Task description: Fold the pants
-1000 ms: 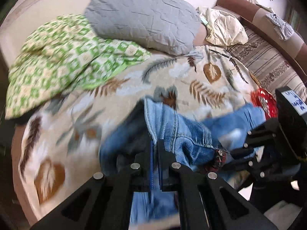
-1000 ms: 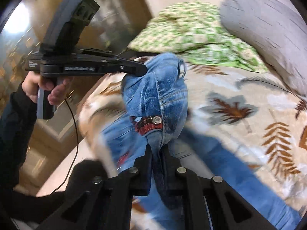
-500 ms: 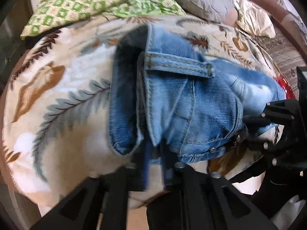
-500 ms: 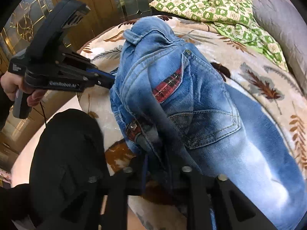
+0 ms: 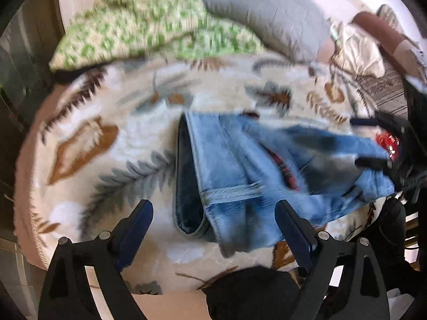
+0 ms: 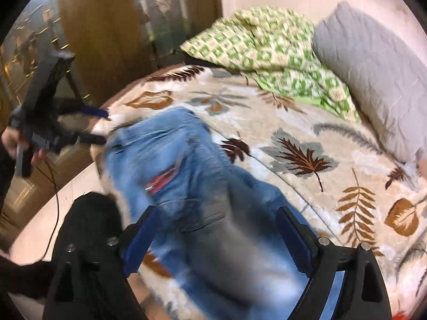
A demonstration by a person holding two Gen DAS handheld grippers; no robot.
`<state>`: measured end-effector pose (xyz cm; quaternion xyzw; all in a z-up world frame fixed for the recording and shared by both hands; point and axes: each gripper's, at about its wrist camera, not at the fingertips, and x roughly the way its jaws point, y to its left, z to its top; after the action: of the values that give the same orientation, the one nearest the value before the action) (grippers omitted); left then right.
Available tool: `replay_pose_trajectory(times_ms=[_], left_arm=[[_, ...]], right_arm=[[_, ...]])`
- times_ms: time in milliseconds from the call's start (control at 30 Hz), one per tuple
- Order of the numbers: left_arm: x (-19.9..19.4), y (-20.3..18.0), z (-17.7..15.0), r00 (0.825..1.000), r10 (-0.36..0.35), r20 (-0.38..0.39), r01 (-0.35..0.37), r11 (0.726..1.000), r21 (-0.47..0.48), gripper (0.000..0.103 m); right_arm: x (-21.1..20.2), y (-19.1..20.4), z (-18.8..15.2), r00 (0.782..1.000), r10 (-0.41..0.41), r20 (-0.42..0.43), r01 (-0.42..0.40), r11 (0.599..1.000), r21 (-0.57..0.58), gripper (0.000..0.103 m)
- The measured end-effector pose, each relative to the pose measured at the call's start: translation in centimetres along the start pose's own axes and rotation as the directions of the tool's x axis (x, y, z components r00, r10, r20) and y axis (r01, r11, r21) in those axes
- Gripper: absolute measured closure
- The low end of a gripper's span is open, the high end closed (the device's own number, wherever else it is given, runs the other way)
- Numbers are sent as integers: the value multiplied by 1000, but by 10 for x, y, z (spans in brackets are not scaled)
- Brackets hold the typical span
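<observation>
Blue jeans lie in a loose heap on the leaf-print blanket, waistband end toward the bed's near edge. My left gripper hangs just above them; its jaws are opening wide and the pads press on nothing. In the right wrist view the same jeans run under my right gripper, whose jaws are also opening, with denim below them but not pinched. Each gripper shows in the other's view: the right gripper at the jeans' right end, the left gripper at their left end, held by a hand.
A green checked quilt and a grey pillow lie at the back of the bed. A cream cloth and a red object are at the right. The person's dark-clad leg stands at the bed's edge, with wooden panelling behind.
Both grippers were shut on the jeans and held them up; now both stand wide apart and the jeans have dropped onto the blanket. The left gripper has moved down.
</observation>
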<state>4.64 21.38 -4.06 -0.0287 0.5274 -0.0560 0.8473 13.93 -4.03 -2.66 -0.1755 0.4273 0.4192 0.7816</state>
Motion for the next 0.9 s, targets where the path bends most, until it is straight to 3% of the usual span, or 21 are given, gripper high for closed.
replay_pose_trajectory(times_ms=[67,167,233,300,333,367,400,433,500,600,767,833,900], left_arm=[[31,13,-2,996,-20,-87,16,999,-44,10],[72,30,-10,974,-103,-202,77,988,-131,10],[79,27,-17,979,-113,-170,95,989,-110,3],[80,21,-18,981,-81,-174,72,996,-56,5],[79,18,-18,982,-71,-173,67,997,-28,11],[77,17,-18,982,-72,-173,71,997,-13,30],[72,16,-16,981,-94,-168,94,996,-4,42],[67,18,-13,976,-141,-165,140,990,-21,70],[63,16,-9,975,-142,-168,145,989,5,75],[56,13,-6,976,-137,-168,146,988,42,78],[19,37,10,982,-181,-51,181,984,-5,85],[34,42,8,984,-139,-110,139,990,-6,93],[56,41,-2,980,-109,-167,112,994,8,90]], right_arm=[[18,-6,5,999,7,-33,-7,1000,8,13],[55,-7,10,993,69,-100,-66,997,34,13],[76,4,7,985,103,-137,-101,995,16,13],[97,16,-1,978,99,-183,-104,995,-14,17],[108,20,-5,976,85,-199,-91,996,-23,19],[112,22,-7,977,83,-196,-89,996,-19,20],[112,22,-8,979,79,-186,-84,996,-16,22],[110,20,-8,981,83,-176,-85,996,-3,27],[106,16,-6,982,92,-164,-88,996,27,34],[103,18,-3,984,88,-152,-85,996,28,36],[95,29,8,991,67,-117,-65,998,18,36],[101,28,13,992,65,-112,-61,998,33,36],[114,26,14,988,56,-143,-48,997,57,30]])
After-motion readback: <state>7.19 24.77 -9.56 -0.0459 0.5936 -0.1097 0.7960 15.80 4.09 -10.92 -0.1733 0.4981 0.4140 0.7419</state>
